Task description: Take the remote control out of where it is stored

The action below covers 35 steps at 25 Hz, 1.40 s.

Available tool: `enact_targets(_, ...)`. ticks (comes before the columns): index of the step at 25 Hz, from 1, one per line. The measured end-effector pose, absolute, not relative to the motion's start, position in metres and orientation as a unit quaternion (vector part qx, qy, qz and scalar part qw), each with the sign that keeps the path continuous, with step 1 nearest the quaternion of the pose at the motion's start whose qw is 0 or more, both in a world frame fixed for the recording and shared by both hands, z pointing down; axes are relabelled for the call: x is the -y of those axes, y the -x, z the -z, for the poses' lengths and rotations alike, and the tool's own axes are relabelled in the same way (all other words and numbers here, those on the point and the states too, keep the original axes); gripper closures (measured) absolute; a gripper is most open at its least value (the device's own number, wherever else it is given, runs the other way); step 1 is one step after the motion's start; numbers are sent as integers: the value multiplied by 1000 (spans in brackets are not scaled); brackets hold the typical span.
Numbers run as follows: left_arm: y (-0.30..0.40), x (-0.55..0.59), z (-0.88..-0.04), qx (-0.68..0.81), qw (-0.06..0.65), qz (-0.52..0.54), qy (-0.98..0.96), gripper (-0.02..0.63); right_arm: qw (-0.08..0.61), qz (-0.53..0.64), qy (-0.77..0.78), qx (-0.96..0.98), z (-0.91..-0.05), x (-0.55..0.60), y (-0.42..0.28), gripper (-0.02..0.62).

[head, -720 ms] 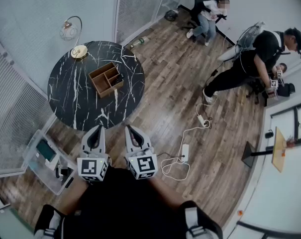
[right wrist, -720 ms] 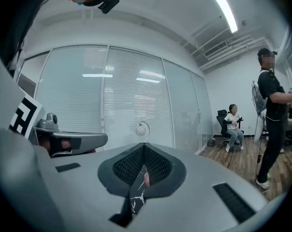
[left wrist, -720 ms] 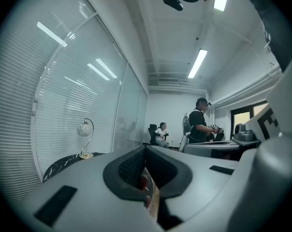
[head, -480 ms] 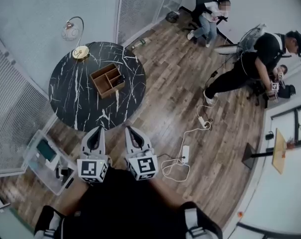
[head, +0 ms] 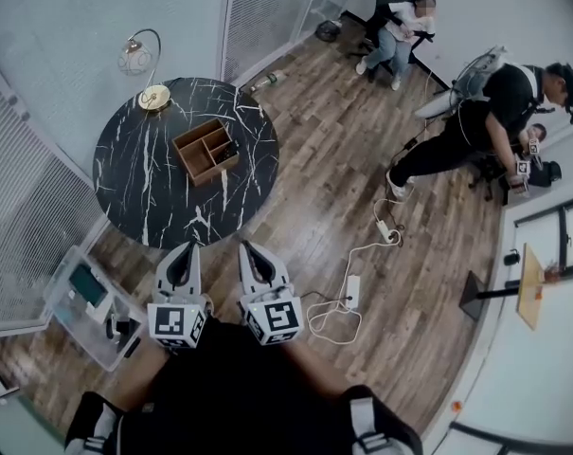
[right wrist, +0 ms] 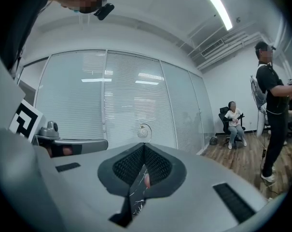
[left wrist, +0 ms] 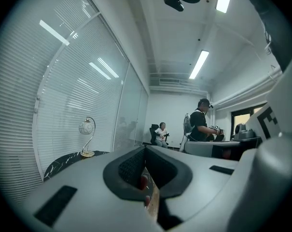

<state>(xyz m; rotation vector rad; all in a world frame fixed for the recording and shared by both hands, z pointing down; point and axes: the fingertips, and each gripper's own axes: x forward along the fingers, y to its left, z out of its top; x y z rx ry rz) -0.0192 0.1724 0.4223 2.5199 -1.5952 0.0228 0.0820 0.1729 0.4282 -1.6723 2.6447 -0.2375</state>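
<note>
A wooden organizer box (head: 203, 151) with open compartments sits on the round black marble table (head: 153, 202). A small dark item (head: 228, 147) shows at the box's right edge, too small to tell whether it is the remote control. Both grippers are held close to my body, well short of the table. My left gripper (head: 185, 247) has its jaws together and holds nothing, and my right gripper (head: 249, 249) is shut and empty beside it. In the left gripper view the left gripper (left wrist: 146, 148) points level across the room. In the right gripper view the right gripper (right wrist: 144, 146) faces the blinds.
A globe lamp (head: 139, 64) stands at the table's far edge. A clear plastic bin (head: 87, 306) sits on the floor at the left. A power strip with cables (head: 350, 292) lies at the right. One person stands (head: 485, 121) and another sits (head: 395, 31) far off.
The head view has shifted slightly, so the table and box sit a little higher and to the right. Both grippers stay shut in the same place.
</note>
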Motion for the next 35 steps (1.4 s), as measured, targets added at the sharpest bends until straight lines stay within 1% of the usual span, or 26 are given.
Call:
enact_targets(6,32,-169,-424,529,78,-9,-845,598,-14,77,530,-844,-435,-173,-70,594)
enact_targets(11,50,-161,-421,521,57,-13,-851,598,-1,66,548,-834,-429,-163,-65,594)
enact_targets(18,66,-151,-425,500,58,-10,-864,598,-9,61,577,-814,-430,-153,-56,594)
enact_targets(25,63,-143,-433,499,71,-14,-864,598,-7,62,581,-812,-430,-144,-59,594)
enact_targets(35,30,-109,-429,539,73,-2,-839,598,-5,51,553,-832,-430,-105,-88,594)
